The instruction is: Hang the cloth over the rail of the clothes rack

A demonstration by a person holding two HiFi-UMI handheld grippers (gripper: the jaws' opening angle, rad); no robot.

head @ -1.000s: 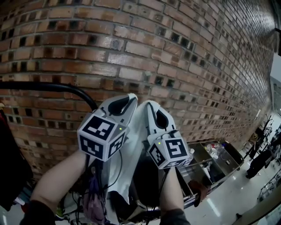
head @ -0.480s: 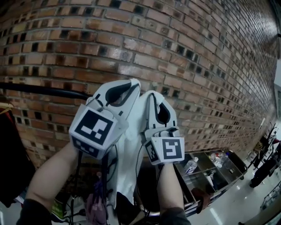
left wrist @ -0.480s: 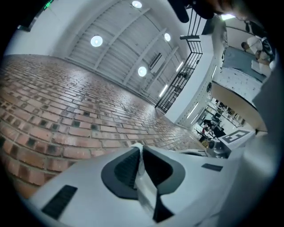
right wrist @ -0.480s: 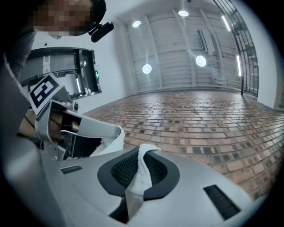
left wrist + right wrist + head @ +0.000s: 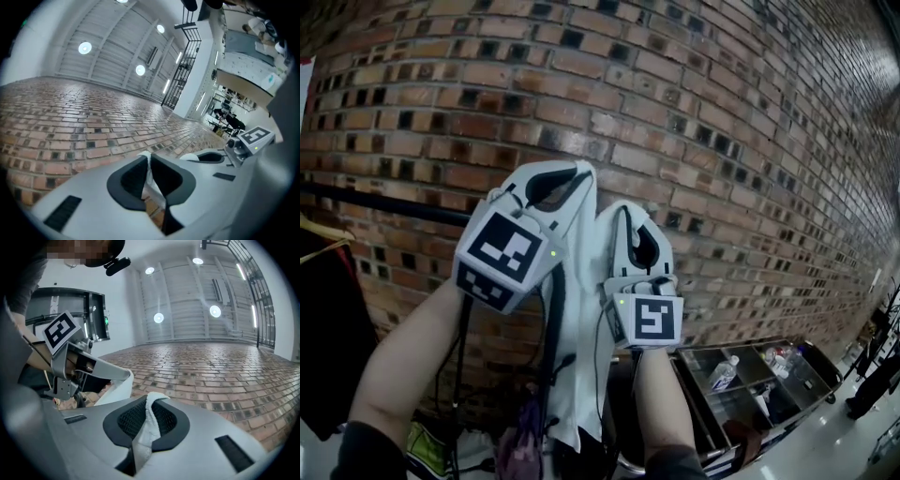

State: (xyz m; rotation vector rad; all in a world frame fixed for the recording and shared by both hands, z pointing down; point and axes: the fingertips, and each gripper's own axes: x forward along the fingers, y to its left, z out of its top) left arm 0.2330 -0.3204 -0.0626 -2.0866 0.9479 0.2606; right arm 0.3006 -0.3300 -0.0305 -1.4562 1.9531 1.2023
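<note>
A white cloth (image 5: 579, 309) hangs down between my two grippers, held up in front of the brick wall. My left gripper (image 5: 569, 172) is shut on its upper edge; a thin white fold (image 5: 149, 174) shows pinched between the jaws. My right gripper (image 5: 630, 212) is shut on the cloth too, with a bunched white fold (image 5: 149, 423) between its pads. The black rail of the clothes rack (image 5: 384, 202) runs in from the left edge, behind and just below my left gripper. The two grippers stand side by side, close together.
A dark garment (image 5: 328, 347) hangs at the left on a hanger. A metal cart (image 5: 750, 375) with a bottle stands at lower right. The brick wall (image 5: 694, 141) fills the background. Cables and a purple item (image 5: 525, 441) hang below.
Both grippers have risen with the cloth, and the view has tilted up the wall. The rail now sits lower against the left gripper. The grips are unchanged.
</note>
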